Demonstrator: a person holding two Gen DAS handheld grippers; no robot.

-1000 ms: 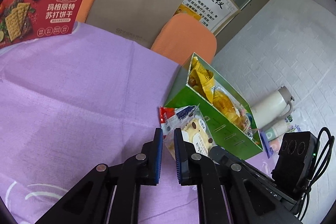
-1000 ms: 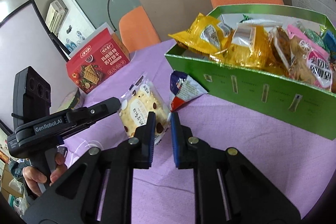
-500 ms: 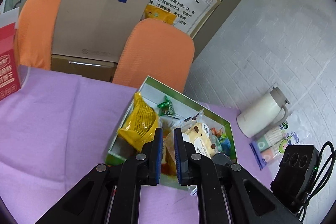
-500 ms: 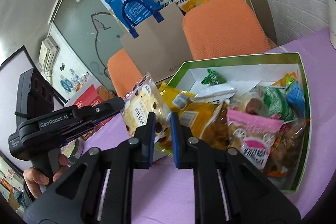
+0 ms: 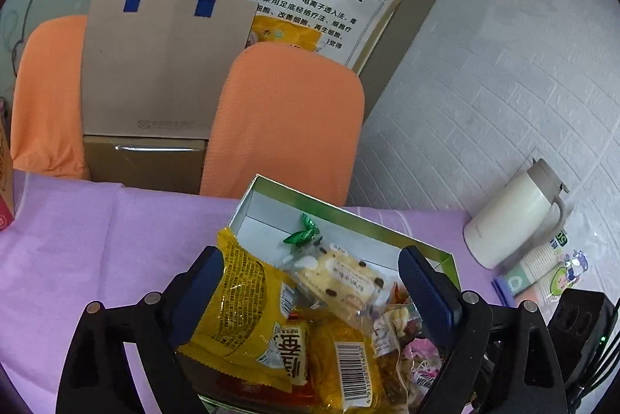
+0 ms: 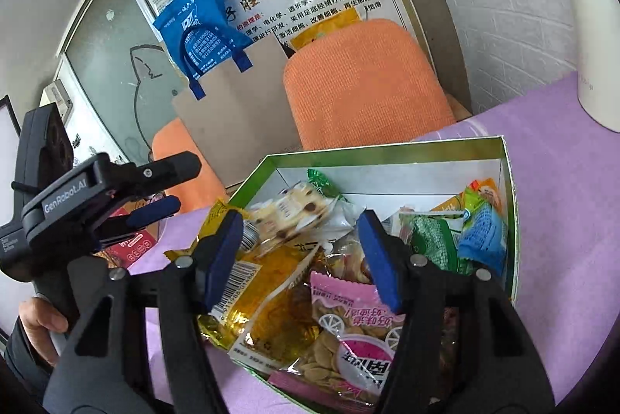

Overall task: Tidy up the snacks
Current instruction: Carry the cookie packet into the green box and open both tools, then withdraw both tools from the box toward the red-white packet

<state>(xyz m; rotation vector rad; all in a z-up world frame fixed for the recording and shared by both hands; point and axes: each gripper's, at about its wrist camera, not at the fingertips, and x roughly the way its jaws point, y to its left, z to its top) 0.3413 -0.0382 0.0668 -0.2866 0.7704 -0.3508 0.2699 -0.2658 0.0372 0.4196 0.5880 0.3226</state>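
Green box (image 6: 507, 181) — near corner behind fingers (image 6: 378, 259)

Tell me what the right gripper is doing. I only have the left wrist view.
Observer: The right gripper is open and empty, poised above the packets in the green box.
Operator: Check the box's right end, my finger blocks it.
Observer: A blue packet and a green packet lie there, against the right wall.
Operator: Describe what sits nearest that gripper's camera.
Observer: A pink packet, face up.
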